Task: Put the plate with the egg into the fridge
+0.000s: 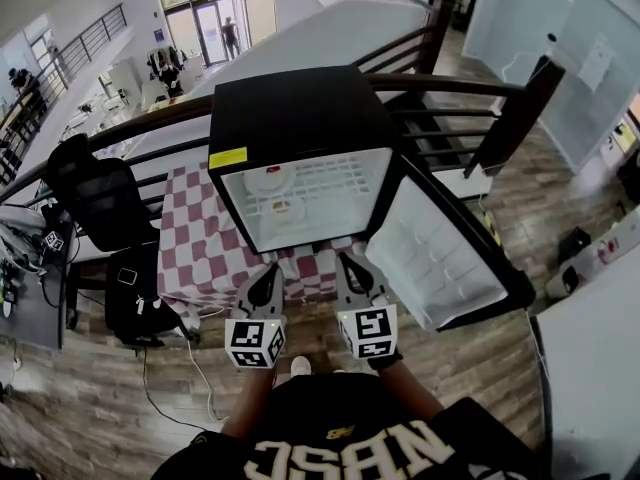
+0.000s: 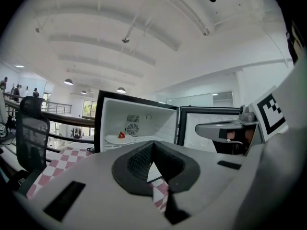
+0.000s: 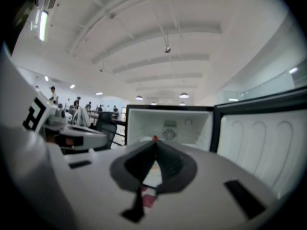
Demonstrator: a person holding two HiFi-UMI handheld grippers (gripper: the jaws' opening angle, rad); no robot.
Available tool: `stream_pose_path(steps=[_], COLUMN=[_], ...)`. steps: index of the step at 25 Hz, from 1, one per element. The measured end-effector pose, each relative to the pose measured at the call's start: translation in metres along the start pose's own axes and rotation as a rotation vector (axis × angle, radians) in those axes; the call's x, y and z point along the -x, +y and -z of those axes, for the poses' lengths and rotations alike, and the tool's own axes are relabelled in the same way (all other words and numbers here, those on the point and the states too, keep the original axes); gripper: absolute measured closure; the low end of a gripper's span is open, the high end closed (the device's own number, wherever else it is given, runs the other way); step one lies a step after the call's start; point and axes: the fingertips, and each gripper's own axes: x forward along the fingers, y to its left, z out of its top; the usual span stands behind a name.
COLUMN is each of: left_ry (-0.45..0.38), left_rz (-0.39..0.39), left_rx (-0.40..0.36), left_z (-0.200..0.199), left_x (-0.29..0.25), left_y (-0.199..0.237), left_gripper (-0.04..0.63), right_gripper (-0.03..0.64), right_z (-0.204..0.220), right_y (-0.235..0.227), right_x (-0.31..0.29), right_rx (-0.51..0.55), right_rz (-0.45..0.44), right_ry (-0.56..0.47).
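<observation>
Checkered table (image 1: 195, 238) held an open fridge (image 1: 290, 108), a plate (image 2: 111, 139) on its shelf; left gripper (image 1: 270, 268) and right gripper (image 1: 350, 261) had jaws fully closed, empty.

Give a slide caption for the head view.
Left tool and right tool, both shut, face the open fridge, plate inside.

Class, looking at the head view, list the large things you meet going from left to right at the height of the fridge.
black office chair → checked tablecloth → fridge → open fridge door
</observation>
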Motion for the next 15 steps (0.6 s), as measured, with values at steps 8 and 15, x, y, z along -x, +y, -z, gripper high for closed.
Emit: stream_pose_path(steps=[8, 15], left_ry=[-0.007, 0.009], left_rz=[-0.094, -0.123], left_rx=[0.013, 0.015], left_z=[0.004, 0.008], left_x=[0.033, 0.051], left_y=[-0.015, -0.035], left_gripper=[0.577, 0.577], right_gripper=[0.595, 0.595], right_z=[0.023, 0.033], right_y=[-0.005, -0.016], right_x=[0.042, 0.072], right_rx=[-0.022, -0.053], right_rz=[-0.04, -0.038], right_ry=[0.034, 0.045])
